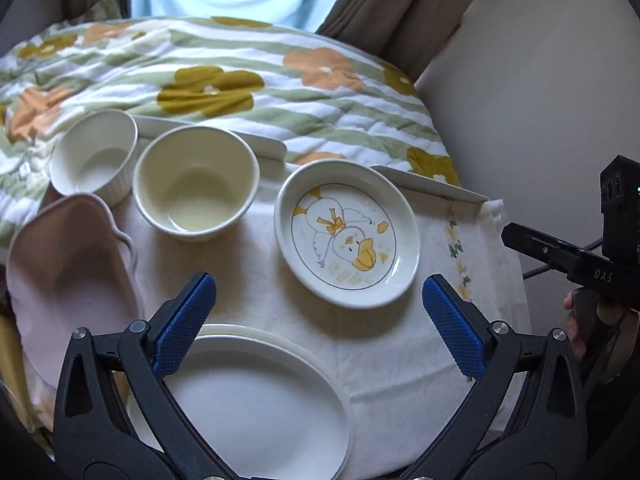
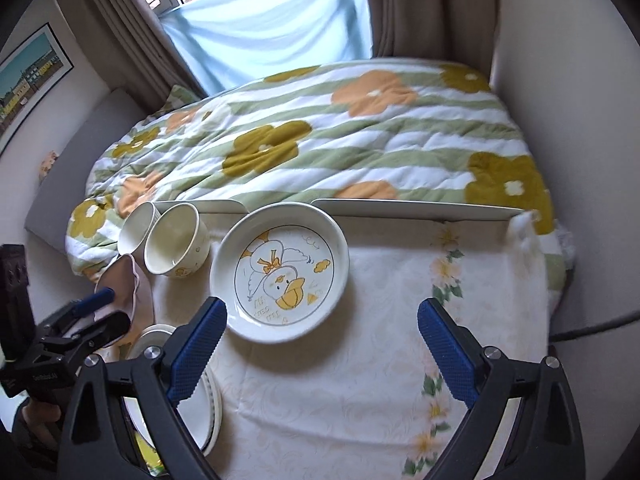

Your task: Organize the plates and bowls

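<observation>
Embossed white tablecloth (image 2: 320,380) bears a glossy round duck-printed plate (image 2: 280,272).

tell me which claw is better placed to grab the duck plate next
Right, probably. The open right claw points nearly straight at the duck plate, whose near rim lies just beyond its left finger. The left claw, also open, hangs over the stacked white plates, with the duck plate ahead toward its right finger.
</observation>
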The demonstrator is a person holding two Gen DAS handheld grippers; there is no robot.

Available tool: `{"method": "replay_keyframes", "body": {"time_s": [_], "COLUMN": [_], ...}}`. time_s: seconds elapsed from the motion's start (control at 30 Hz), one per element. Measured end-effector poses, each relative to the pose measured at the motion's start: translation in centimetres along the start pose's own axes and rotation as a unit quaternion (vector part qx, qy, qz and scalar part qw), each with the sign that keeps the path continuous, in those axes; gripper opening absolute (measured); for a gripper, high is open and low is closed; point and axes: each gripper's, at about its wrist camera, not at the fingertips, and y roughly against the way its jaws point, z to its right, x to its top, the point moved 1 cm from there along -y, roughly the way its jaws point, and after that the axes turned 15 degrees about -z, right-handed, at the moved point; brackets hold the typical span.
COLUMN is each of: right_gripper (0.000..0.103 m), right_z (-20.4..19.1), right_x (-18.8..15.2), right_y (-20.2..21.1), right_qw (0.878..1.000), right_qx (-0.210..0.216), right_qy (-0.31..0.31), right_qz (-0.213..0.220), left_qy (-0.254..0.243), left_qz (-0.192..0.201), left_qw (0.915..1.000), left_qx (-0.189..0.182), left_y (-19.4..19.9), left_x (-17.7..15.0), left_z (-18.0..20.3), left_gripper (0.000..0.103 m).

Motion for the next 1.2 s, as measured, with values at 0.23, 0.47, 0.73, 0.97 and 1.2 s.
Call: {"method": "replay_keyframes", "body": {"time_s": [0.23,0.47,0.73,0.97,1.2], "right_gripper": [0.070,0.040,0.028,0.016,0.016], "right_z": [2.8,3.0,4.0,4.1,3.8], "right_x": [4.2,6.3,7.1,7.3,7.3], "right_y": [-7.7,-12.7,-13.8,-14.5,-14.4], "right_qw": [0.990,0.978,0.973,0.974,0.974], "right_qx": [0.102,0.132,0.154,0.147,0.137], "right_qy": [0.058,0.105,0.121,0.125,0.132], "right_qz": [-0.077,-0.120,-0.120,-0.121,-0.125], "left_qy": [0.090,0.130,0.141,0.138,0.120], "left_qz": [-0.051,-0.078,-0.074,-0.072,-0.066], "left_qw": [0.9944,0.9881,0.9867,0.9874,0.9892], "left_qx": [0.022,0.024,0.030,0.029,0.052], "left_y": [-7.6,-11.1,-11.6,-11.8,-11.0], "left_x": [2.8,3.5,4.2,4.2,4.3], "left_z": [-1.8,-2.8,-2.9,-2.5,-1.5], "left_gripper": [0.069,0.048,0.024,0.014,0.014]}}
